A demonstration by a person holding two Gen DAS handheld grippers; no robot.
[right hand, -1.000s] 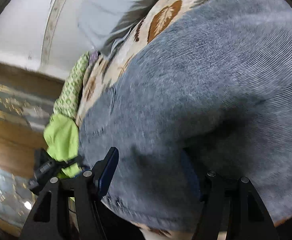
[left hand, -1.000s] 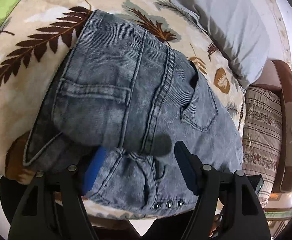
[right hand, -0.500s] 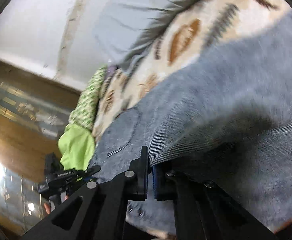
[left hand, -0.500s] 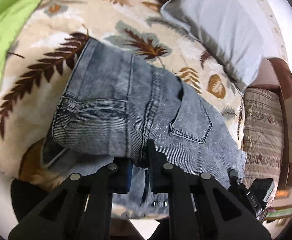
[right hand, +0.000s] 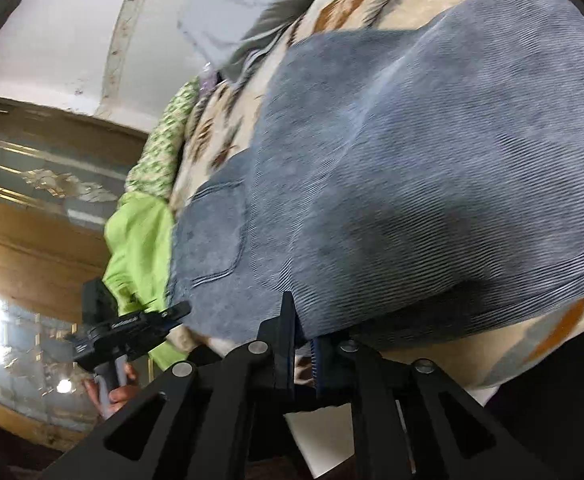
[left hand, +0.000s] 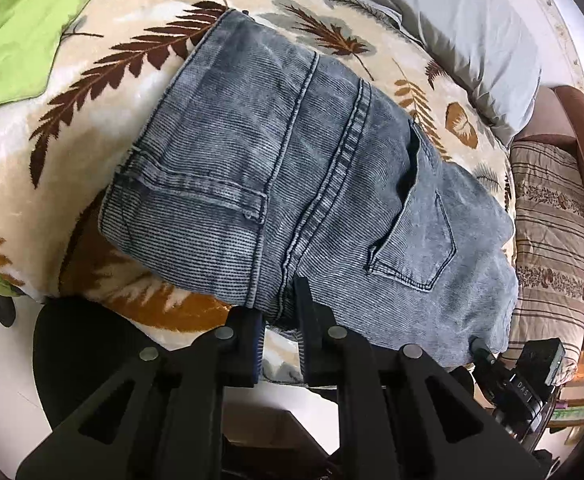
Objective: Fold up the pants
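Grey-blue denim pants (left hand: 299, 184) lie folded on a leaf-patterned blanket (left hand: 92, 92), back pocket and seat seam up. My left gripper (left hand: 280, 316) is shut on the near folded edge of the pants, at the centre seam. In the right wrist view the same pants (right hand: 411, 168) fill the frame, blurred. My right gripper (right hand: 301, 328) is shut on the near edge of the pants beside the back pocket. The other gripper shows at the lower right of the left wrist view (left hand: 527, 376) and at the lower left of the right wrist view (right hand: 128, 332).
A grey pillow (left hand: 459, 36) lies at the far side of the bed. A green cloth (left hand: 24, 28) lies at the far left. A striped cushion (left hand: 547, 236) sits at the right. The bed's near edge runs just under both grippers.
Both grippers went from open around the pants' edge to shut on it. The folded pants have since shifted on the blanket, and the waistband with the rivets is no longer in sight.
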